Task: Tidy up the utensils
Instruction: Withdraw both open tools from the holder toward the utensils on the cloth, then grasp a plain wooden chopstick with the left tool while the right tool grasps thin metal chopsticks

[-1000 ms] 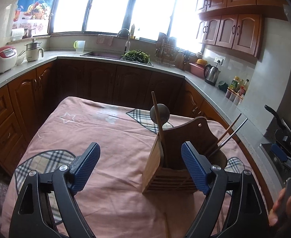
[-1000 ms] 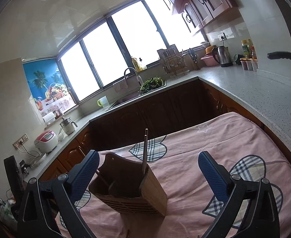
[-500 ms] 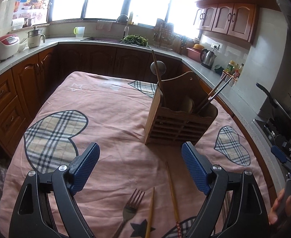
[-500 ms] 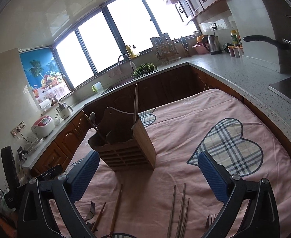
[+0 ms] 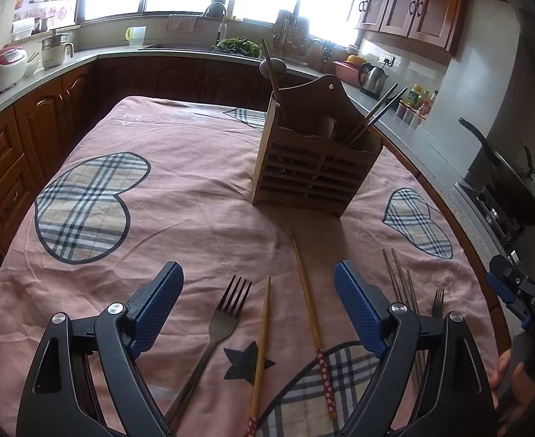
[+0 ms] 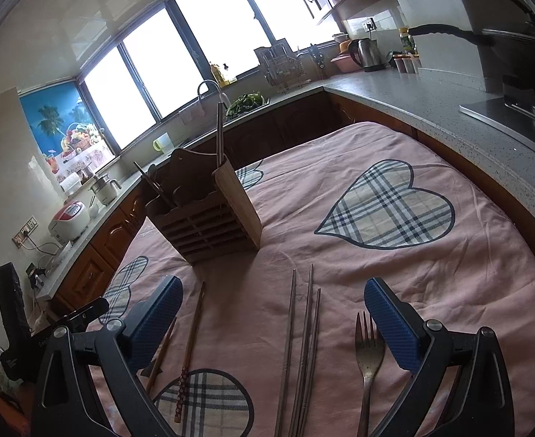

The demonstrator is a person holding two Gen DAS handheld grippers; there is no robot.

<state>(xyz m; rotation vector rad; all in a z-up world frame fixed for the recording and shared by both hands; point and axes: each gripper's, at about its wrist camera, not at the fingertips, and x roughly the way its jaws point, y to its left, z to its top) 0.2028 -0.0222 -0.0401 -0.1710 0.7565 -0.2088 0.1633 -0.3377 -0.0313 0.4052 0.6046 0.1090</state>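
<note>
Both grippers, left [image 5: 254, 304] and right [image 6: 272, 315], hovered spread and empty above the cloth [image 5: 194, 211]; chopsticks [image 5: 309, 291] and forks [image 5: 227, 313] lay before the holder [image 5: 314, 171].

Both grippers look alike — glossy black triangular frames with silver screws at the pivots. Textured blue pads face the fingers [image 5: 158, 304] [image 6: 391, 322]; bare skin shows on a hand [image 5: 509, 378].

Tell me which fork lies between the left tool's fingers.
The fork left of the wooden chopsticks; the other fork lies outside the fingers, beside the metal chopsticks.
</note>
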